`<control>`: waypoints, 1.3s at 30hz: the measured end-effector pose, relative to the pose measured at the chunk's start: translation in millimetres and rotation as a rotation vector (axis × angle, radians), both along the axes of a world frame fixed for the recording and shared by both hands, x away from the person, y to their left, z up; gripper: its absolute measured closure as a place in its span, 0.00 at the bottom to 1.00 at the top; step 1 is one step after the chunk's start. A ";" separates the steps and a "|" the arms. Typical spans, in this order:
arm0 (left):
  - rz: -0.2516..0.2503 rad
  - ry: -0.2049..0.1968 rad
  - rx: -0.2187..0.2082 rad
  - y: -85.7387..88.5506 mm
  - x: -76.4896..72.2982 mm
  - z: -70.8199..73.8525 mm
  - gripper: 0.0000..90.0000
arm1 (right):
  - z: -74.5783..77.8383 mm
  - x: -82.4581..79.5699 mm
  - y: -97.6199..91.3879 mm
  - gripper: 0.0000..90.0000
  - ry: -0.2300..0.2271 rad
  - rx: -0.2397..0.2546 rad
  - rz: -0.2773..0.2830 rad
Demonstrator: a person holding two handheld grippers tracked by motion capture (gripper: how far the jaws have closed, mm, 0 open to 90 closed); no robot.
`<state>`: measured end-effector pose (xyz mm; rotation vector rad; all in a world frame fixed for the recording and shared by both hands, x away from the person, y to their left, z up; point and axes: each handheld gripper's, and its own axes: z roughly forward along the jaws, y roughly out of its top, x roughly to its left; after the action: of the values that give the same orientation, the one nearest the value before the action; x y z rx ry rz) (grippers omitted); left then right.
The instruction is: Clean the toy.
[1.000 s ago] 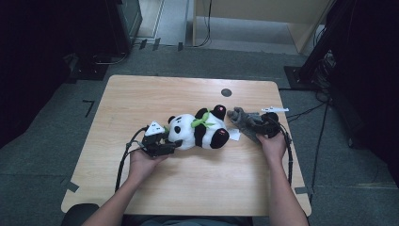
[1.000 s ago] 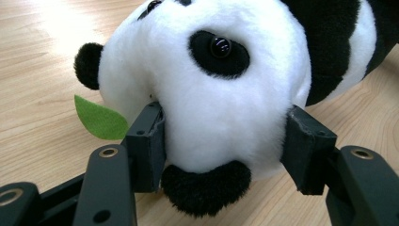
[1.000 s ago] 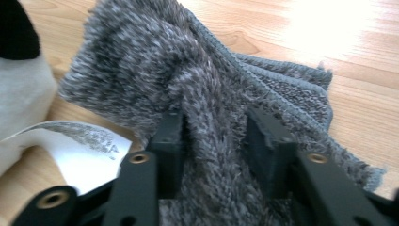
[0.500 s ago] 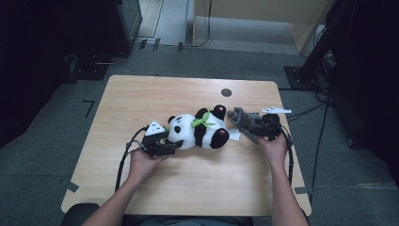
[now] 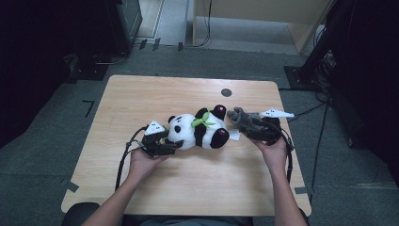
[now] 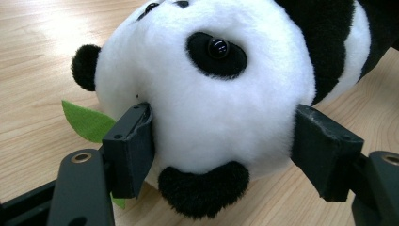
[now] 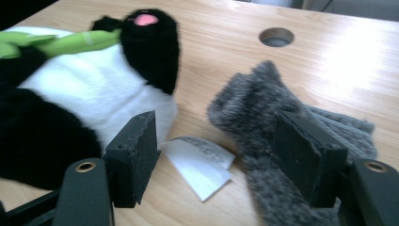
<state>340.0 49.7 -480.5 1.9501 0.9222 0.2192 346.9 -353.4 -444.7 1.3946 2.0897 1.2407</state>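
From above, the plush panda (image 5: 200, 132) lies mid-worktop (image 5: 141, 99), the left hand-held gripper (image 5: 167, 147) at its head, the right hand-held gripper (image 5: 254, 129) by the grey plush (image 5: 240, 117).

In the left gripper view, the jaws, just opening, bracket the head, one pad touching.

In the right gripper view, the jaws, just opening, stand apart; a white tag (image 7: 197, 167) lies between.

panda (image 6: 207, 94): body cut off top right | grey plush (image 7: 282, 141): blurred

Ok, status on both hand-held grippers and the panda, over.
Left hand-held gripper astride panda head, jaws just opening. Right hand-held gripper just opening, nothing between pads. Grey plush beside right jaw. White tag on table.
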 end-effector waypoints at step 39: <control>-0.013 -0.003 0.014 2.8 4.6 3.6 0.29 | 18.6 -26.7 72.8 0.28 -0.048 0.015 0.270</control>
<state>344.6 52.5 -477.0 1.9672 0.9083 0.2216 320.2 -280.6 -426.1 1.1025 2.2952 1.3776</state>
